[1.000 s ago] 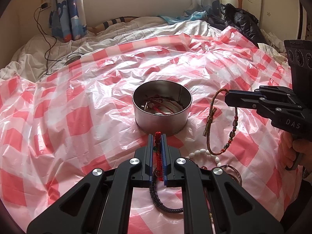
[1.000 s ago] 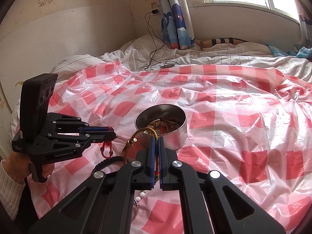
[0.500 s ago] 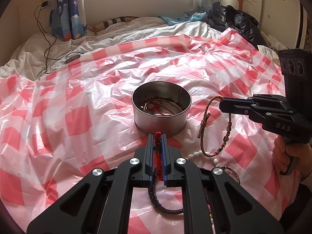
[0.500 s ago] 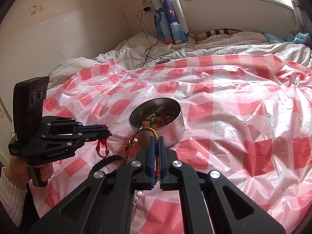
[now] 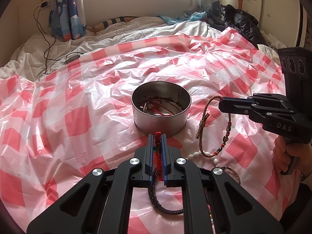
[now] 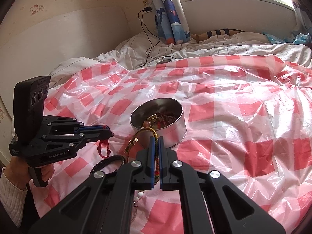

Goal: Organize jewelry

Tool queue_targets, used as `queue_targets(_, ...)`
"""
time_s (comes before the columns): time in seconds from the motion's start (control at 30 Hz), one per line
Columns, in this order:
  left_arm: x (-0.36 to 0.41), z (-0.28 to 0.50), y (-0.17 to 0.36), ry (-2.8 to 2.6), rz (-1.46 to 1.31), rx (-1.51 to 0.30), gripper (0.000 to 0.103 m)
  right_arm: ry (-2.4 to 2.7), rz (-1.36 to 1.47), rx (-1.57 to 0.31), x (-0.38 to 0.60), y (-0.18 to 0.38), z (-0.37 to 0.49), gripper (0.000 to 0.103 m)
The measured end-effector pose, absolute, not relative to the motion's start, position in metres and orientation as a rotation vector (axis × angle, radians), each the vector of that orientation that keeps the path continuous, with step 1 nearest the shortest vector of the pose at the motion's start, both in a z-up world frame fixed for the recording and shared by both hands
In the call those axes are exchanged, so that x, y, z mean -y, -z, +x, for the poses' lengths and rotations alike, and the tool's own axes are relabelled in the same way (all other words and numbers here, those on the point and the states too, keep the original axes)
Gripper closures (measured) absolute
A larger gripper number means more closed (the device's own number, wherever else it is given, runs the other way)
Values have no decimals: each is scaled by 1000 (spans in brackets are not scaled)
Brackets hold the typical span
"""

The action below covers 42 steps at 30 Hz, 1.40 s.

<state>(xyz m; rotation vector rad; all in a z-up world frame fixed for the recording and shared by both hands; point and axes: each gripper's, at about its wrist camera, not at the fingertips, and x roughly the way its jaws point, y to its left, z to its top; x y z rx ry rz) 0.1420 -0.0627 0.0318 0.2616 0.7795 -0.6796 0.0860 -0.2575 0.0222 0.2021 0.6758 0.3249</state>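
A round metal tin (image 5: 161,108) with several bracelets inside sits on the red-checked plastic sheet; it also shows in the right wrist view (image 6: 159,122). My left gripper (image 5: 157,136) is shut on a red braided bracelet (image 5: 158,156), just short of the tin; it hangs below the jaws in the right wrist view (image 6: 103,149). My right gripper (image 6: 155,139) is shut on a brown braided beaded bracelet (image 5: 204,124), held in the air right of the tin (image 6: 136,138).
A black segmented bracelet (image 5: 161,206), white beads (image 5: 197,154) and a thin bangle (image 5: 234,173) lie on the sheet near me. A charger cable (image 5: 48,44) lies on the bedding at the far left. Dark clothes (image 5: 239,23) are piled far right.
My right gripper has moved with the brown bracelet a little closer to the tin and lower. My left gripper holds nearly still with the red bracelet.
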Motion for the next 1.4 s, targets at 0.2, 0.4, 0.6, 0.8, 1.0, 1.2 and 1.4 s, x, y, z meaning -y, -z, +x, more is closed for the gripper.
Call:
queue_targets(0.2, 59, 144, -33, 691, 233, -781, 96, -324, 201, -670, 257, -23, 86, 99)
queue_targets(0.4, 56, 146, -33, 698, 210, -787, 96, -325, 208, -653, 259, -29, 84, 99)
queue_targets(0.6, 47, 150, -34, 706, 158, -793, 96, -338, 207, -639, 259, -34, 82, 99)
queue_targets(0.8, 38, 153, -40, 718, 88, -779, 96, -330, 204, -630, 258, -38, 82, 99)
queue_targets(1.0, 35, 159, -55, 789, -18, -733, 96, -321, 213, -606, 259, -46, 85, 99)
queue_targets(1.2, 40, 172, -62, 822, -91, -739, 96, -299, 249, -584, 272, -53, 84, 99)
queue_targets(1.4, 57, 193, -71, 807, -60, -729, 96, -283, 292, -560, 284, -59, 81, 99)
